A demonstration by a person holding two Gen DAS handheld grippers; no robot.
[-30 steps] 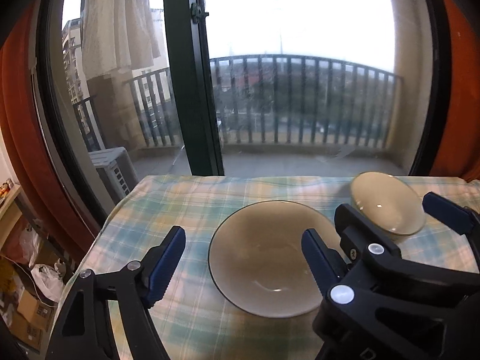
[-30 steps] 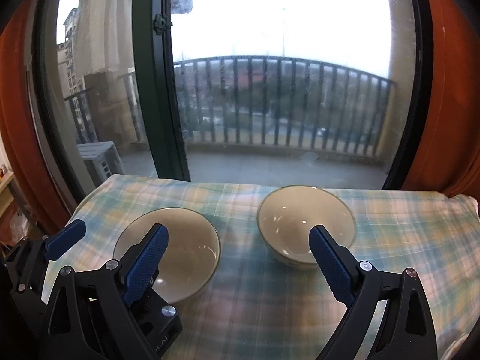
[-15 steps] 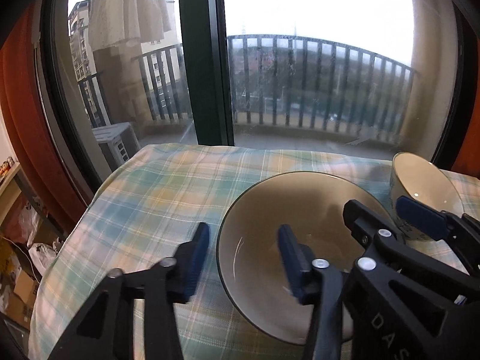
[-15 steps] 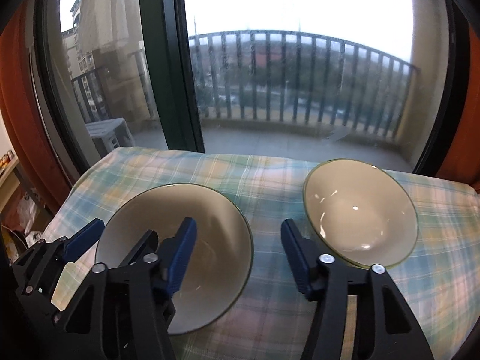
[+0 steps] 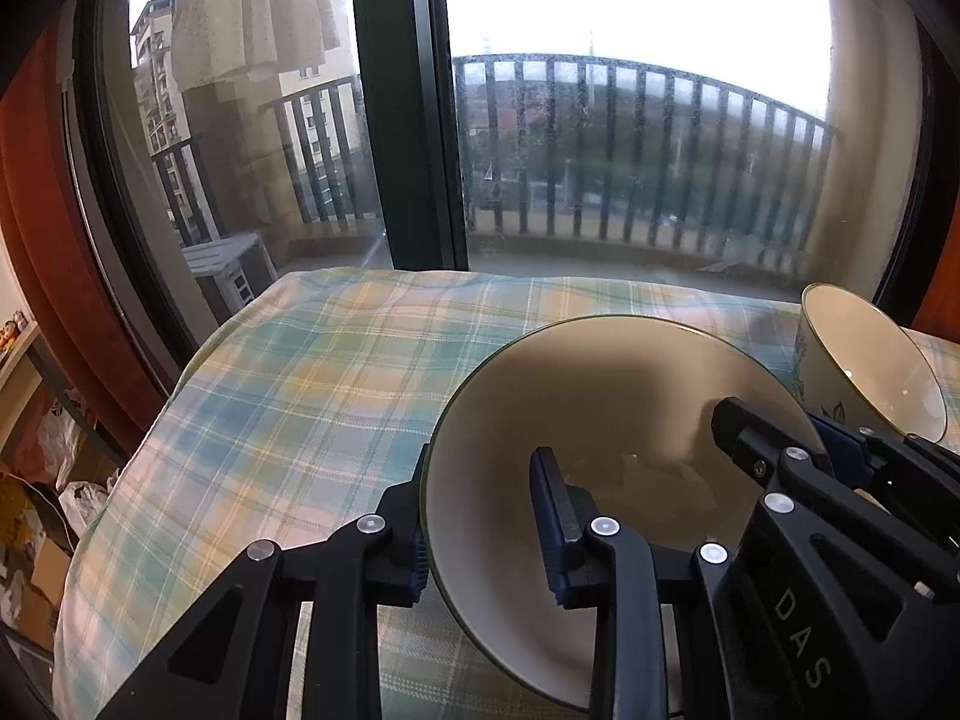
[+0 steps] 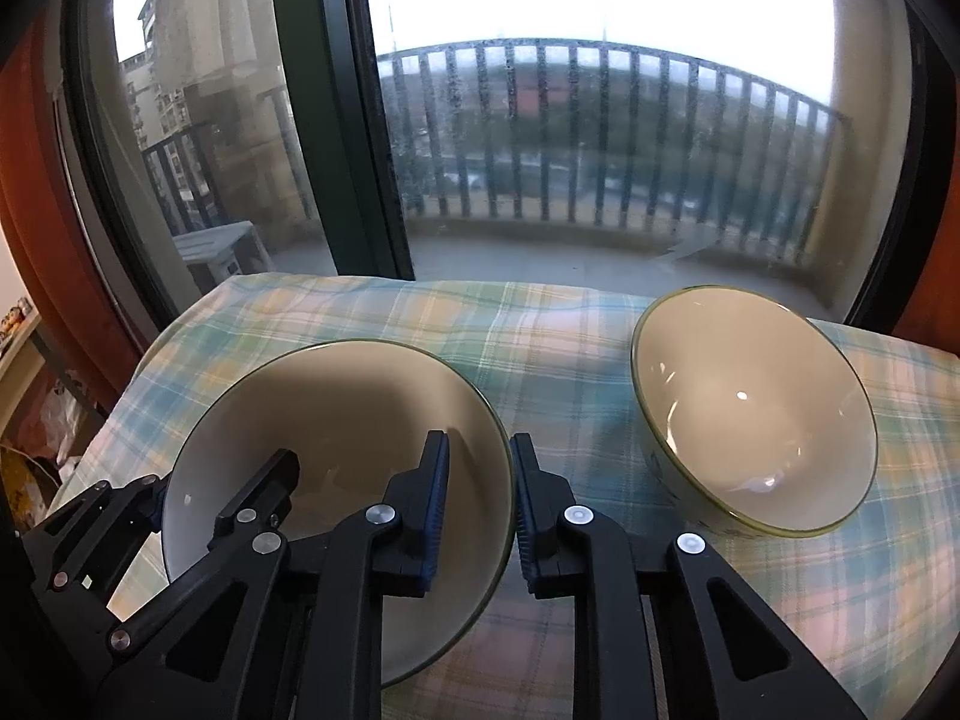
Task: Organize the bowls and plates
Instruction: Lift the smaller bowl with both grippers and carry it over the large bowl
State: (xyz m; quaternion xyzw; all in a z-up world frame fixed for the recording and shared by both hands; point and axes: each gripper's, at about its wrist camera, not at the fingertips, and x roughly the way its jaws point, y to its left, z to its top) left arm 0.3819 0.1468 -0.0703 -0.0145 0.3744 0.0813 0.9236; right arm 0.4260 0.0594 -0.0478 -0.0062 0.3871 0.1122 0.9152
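Jaws of the left gripper straddle the left rim of the near bowl, 1 blue pad outside the wall and 1 inside, closed on it. The right gripper has its jaws narrowed around the same bowl's right rim, 1 pad inside and 1 outside; whether both pads press the wall I cannot tell. Both grippers meet on this 1 bowl, which sits toward the left of the surface, covered by a plaid cloth in pale green, blue and peach. A second bowl, cream with a dark rim line and a leaf print on its outer wall, stands apart to the right on the cloth. Behind the surface is a large window with a dark green frame post, giving onto a balcony railing. Orange-red curtains hang at both sides.
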